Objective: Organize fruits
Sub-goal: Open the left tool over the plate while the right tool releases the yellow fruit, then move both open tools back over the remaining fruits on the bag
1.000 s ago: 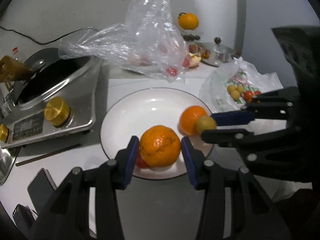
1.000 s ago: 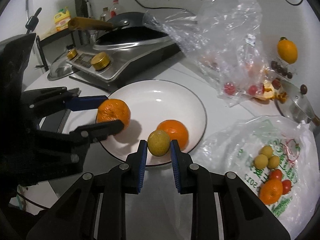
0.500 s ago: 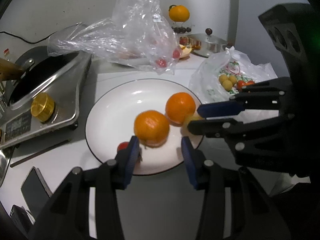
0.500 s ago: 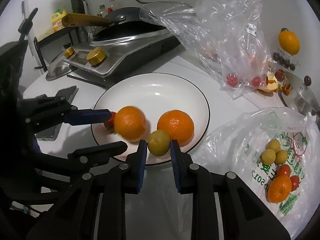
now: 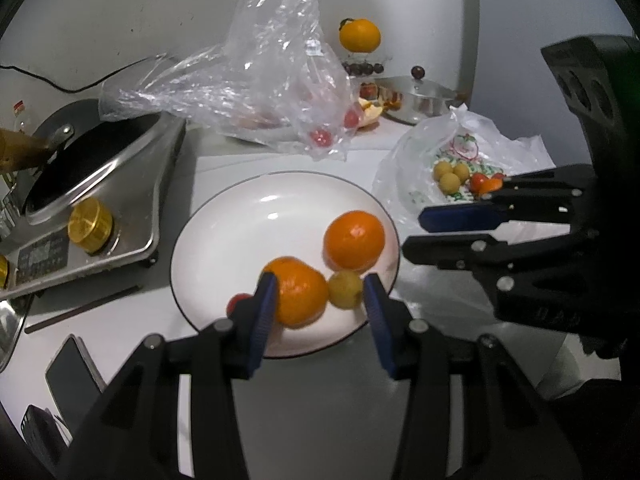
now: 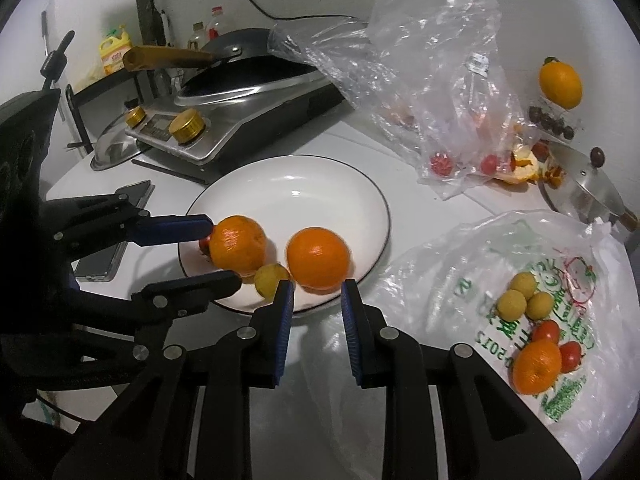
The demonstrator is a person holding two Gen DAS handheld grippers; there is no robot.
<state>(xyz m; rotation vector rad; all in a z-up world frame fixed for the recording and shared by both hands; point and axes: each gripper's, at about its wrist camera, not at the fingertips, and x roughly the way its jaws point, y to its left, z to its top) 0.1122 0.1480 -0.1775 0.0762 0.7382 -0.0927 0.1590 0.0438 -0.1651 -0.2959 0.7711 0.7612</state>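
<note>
plate [image 6: 372, 192]: two oranges [image 6: 318, 258], yellow fruit [image 6: 270, 279] | both grippers [image 6: 316, 292] empty, apart

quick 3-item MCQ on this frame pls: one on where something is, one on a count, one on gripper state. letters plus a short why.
1. Where does the small yellow fruit lie?
A. on the white plate, between the two oranges
B. in the printed bag
C. on the stove

2. How many oranges are on the plate?
A. one
B. two
C. four

3. What state is the right gripper in?
A. shut on the yellow fruit
B. shut on an orange
C. open, holding nothing

Answers:
1 A: it rests at the plate's near rim, between the left orange and the right orange.
2 B: only those two show there; a third sits in the printed bag.
3 C: its jaws stand apart with nothing between them.
</note>
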